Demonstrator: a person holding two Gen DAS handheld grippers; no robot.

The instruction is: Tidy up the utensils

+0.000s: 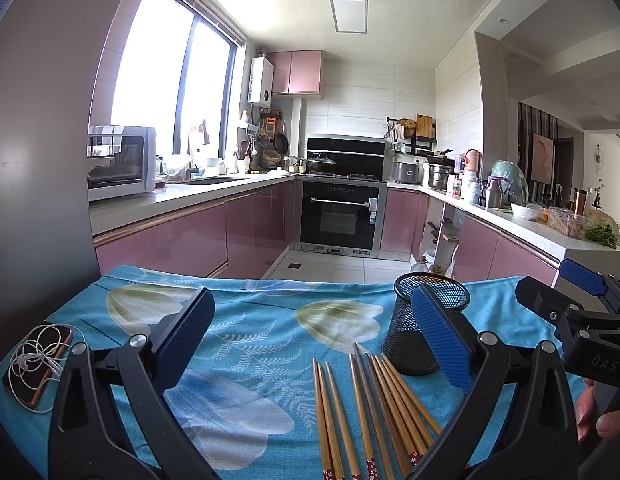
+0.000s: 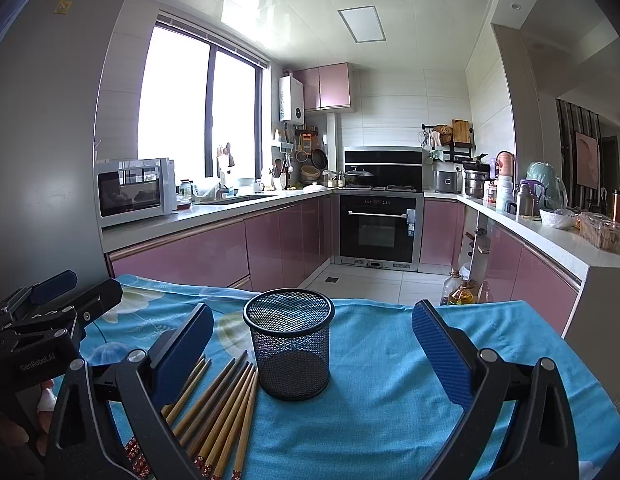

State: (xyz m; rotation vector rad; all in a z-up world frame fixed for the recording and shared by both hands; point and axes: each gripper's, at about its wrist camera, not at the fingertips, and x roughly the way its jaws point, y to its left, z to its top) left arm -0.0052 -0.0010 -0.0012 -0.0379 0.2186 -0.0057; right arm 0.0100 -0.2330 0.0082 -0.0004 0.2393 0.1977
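Note:
Several wooden chopsticks point(image 1: 373, 404) with red patterned ends lie side by side on the blue floral cloth, tips pointing away. A black mesh cup point(image 1: 423, 324) stands upright just beyond them, empty as far as I can see. My left gripper point(image 1: 313, 332) hovers open over the cloth, its right finger in front of the cup. In the right wrist view the mesh cup point(image 2: 290, 344) stands between the fingers of my open right gripper point(image 2: 311, 344), with the chopsticks point(image 2: 218, 404) at its lower left. Neither gripper holds anything. The right gripper point(image 1: 557, 296) shows at the left view's right edge.
A phone with tangled white earphones point(image 1: 38, 360) lies at the cloth's left edge. The table covered by the blue cloth point(image 2: 389, 380) ends ahead, above a tiled floor. Pink kitchen cabinets, an oven point(image 1: 337, 216) and cluttered counters stand beyond. Bottles point(image 2: 457, 292) sit on the floor.

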